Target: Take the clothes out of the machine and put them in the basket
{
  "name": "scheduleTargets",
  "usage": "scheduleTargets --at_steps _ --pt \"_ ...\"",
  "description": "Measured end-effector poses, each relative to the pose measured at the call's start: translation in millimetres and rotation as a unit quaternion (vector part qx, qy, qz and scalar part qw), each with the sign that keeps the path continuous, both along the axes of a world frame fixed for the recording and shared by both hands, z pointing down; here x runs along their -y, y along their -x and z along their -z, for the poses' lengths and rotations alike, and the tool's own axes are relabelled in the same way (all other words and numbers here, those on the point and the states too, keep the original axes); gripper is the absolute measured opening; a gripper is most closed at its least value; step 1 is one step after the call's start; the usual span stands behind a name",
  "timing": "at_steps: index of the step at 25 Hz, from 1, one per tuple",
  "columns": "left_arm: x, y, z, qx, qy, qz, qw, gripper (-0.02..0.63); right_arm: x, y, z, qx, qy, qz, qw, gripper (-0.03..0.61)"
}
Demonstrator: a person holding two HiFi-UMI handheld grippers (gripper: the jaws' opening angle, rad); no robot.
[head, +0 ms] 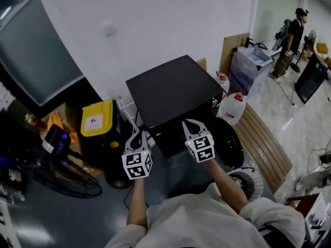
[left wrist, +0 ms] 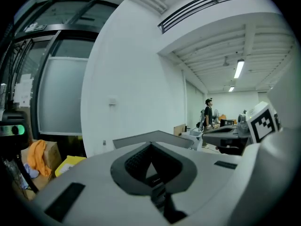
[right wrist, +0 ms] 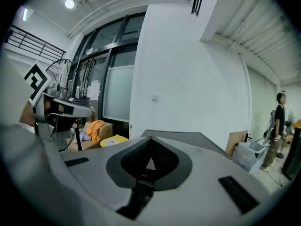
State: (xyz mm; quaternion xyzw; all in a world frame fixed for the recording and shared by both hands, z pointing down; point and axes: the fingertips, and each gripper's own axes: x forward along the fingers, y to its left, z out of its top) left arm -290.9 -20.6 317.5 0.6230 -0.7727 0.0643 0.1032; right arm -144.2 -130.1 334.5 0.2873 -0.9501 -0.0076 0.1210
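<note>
head view, machine: black machine (head: 170,89) against the white wall (head: 170,19); round dark door (head: 228,141) looks swung open at front right.
head view, claws: left claw (head: 137,134) and right claw (head: 190,124) before it, both pressed together, empty.
head view, clothes: none seen; drum hidden; no basket made out.
left gripper view: left claw (left wrist: 150,146) tips meet, nothing between; machine top beyond.
right gripper view: right claw (right wrist: 149,141) tips meet, nothing between.
step: fits 2 stages, nearing a full drum or done with an emptied one.
next: hinges on the hidden drum; any grab needs the claws spread.
</note>
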Motion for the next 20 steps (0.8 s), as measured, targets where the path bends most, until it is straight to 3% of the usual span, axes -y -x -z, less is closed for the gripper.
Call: scheduleTargets --at_steps 7,20 --pt "-7 19 -7 -0.005 0.000 0.015 0.9999 0.018 -1 18 -5 -0.007 0.000 0.012 1.000 0.021" --pt "8 15 -12 -0.008 0.002 -0.011 0.9999 0.018 3 2 -8 -0.015 0.004 -0.018 1.000 0.021"
